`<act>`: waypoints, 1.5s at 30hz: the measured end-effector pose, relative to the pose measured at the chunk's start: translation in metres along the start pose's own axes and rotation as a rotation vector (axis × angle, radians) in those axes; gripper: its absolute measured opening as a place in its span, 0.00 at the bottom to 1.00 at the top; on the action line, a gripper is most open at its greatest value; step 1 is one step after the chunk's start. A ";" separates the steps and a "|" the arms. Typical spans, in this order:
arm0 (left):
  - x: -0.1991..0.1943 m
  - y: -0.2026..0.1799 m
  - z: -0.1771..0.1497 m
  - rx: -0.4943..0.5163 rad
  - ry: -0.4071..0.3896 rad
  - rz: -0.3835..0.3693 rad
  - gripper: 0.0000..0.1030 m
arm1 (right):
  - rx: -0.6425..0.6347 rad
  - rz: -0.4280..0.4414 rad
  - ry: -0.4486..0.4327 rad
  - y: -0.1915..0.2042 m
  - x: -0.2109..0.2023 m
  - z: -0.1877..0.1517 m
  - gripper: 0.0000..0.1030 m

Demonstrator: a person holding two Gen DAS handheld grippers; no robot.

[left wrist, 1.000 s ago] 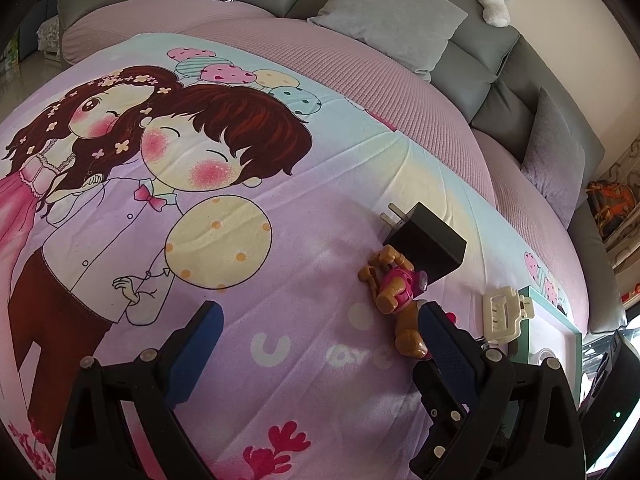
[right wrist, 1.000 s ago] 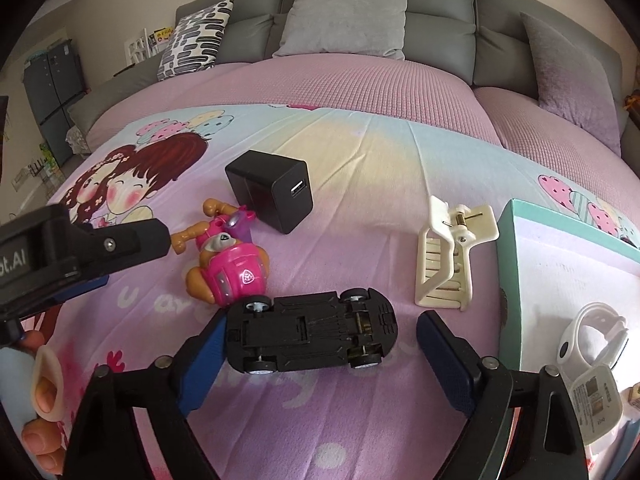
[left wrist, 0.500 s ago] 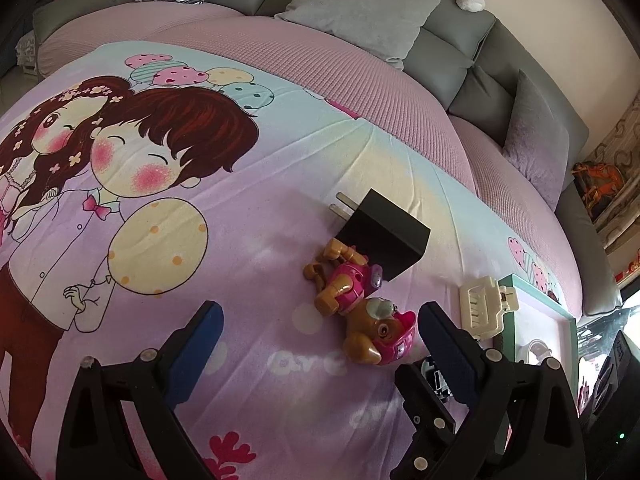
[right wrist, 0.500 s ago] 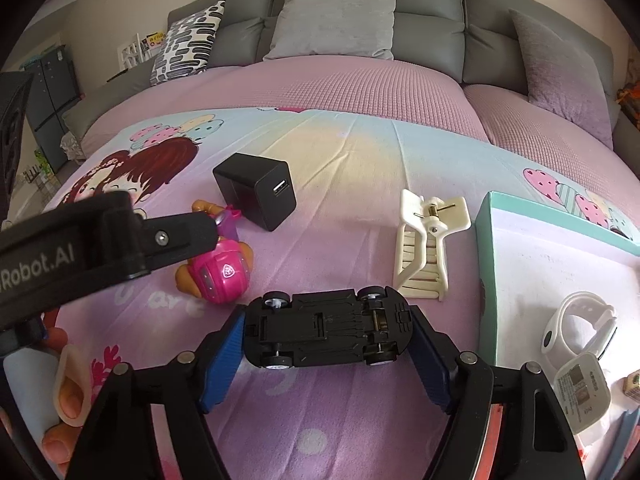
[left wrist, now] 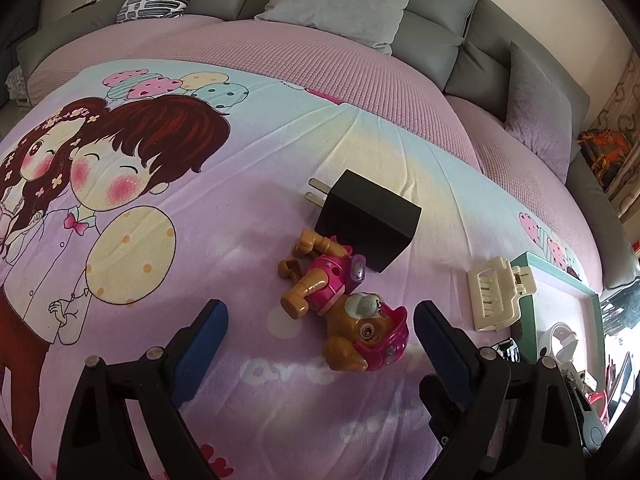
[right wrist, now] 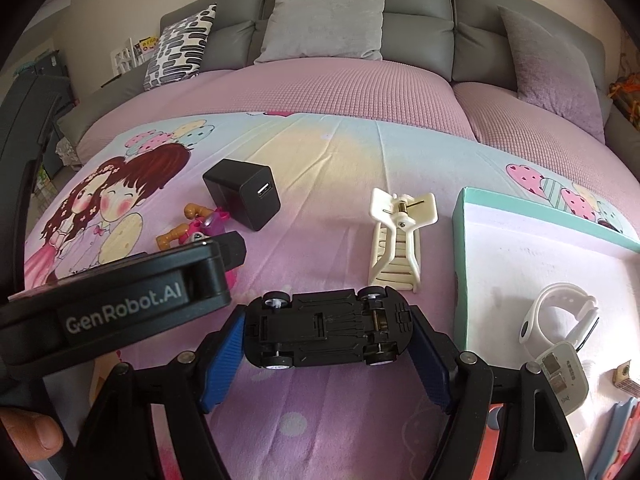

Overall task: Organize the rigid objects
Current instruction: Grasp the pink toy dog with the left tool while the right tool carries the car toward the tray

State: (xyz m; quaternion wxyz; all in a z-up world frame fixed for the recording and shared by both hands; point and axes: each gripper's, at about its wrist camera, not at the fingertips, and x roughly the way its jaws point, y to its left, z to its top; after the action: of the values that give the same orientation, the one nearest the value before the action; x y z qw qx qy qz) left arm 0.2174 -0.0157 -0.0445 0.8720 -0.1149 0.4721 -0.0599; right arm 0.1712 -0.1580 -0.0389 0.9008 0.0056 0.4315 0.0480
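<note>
An upturned black toy car (right wrist: 326, 326) lies across the purple bedspread, and my right gripper (right wrist: 326, 328) is shut on it, blue pads pressing both ends. My left gripper (left wrist: 320, 316) stands open just above the spread. A brown and pink toy dog (left wrist: 344, 312) lies on its side between and just ahead of its fingertips, untouched. A black plug charger (left wrist: 368, 220) rests against the dog's far side. A cream hair clip (left wrist: 496, 300) lies to the right, beside a teal-rimmed box (right wrist: 460, 260) that holds a white watch (right wrist: 560, 316).
The left tool's black housing (right wrist: 120, 304) fills the lower left of the right wrist view, covering most of the toy dog (right wrist: 192, 228). A thumb (right wrist: 36, 436) shows at the bottom left. Grey cushions (right wrist: 328, 20) line the sofa back beyond the spread.
The right jaws closed from wide onto the toy car. My left gripper moved right across the spread, bringing the toy dog from beside its right finger to between its fingers.
</note>
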 end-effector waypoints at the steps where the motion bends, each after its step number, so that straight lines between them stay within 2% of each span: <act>1: 0.001 -0.001 0.000 0.005 0.000 0.004 0.89 | 0.001 0.000 -0.001 0.000 0.000 0.000 0.76; 2: 0.000 -0.001 0.000 0.010 -0.002 0.003 0.71 | 0.001 -0.001 -0.002 -0.001 -0.001 0.000 0.76; 3: 0.000 -0.001 0.000 0.012 -0.003 -0.006 0.59 | 0.002 -0.003 -0.002 -0.001 -0.001 0.000 0.76; 4: -0.001 0.000 0.000 0.010 -0.001 -0.015 0.42 | 0.003 -0.007 -0.002 -0.001 -0.002 0.000 0.76; 14: -0.008 0.007 0.001 -0.003 -0.016 -0.014 0.43 | 0.027 0.014 -0.008 -0.006 -0.005 0.000 0.76; 21: -0.036 0.009 0.005 -0.002 -0.099 -0.017 0.43 | 0.044 0.019 -0.034 -0.010 -0.015 0.001 0.76; 28: -0.055 0.004 0.009 0.005 -0.149 -0.022 0.43 | 0.088 0.024 -0.076 -0.024 -0.033 0.004 0.76; 40: -0.077 -0.029 0.009 0.067 -0.188 -0.055 0.43 | 0.187 -0.031 -0.182 -0.064 -0.078 0.006 0.76; 45: -0.083 -0.051 0.006 0.115 -0.195 -0.075 0.43 | 0.230 -0.099 -0.193 -0.090 -0.088 0.002 0.76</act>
State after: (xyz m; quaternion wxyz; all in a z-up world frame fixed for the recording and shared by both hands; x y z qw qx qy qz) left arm 0.1768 -0.0462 0.0388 0.9160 -0.0875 0.3762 -0.1083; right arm 0.1252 -0.2552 0.0261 0.9327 0.0923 0.3454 -0.0470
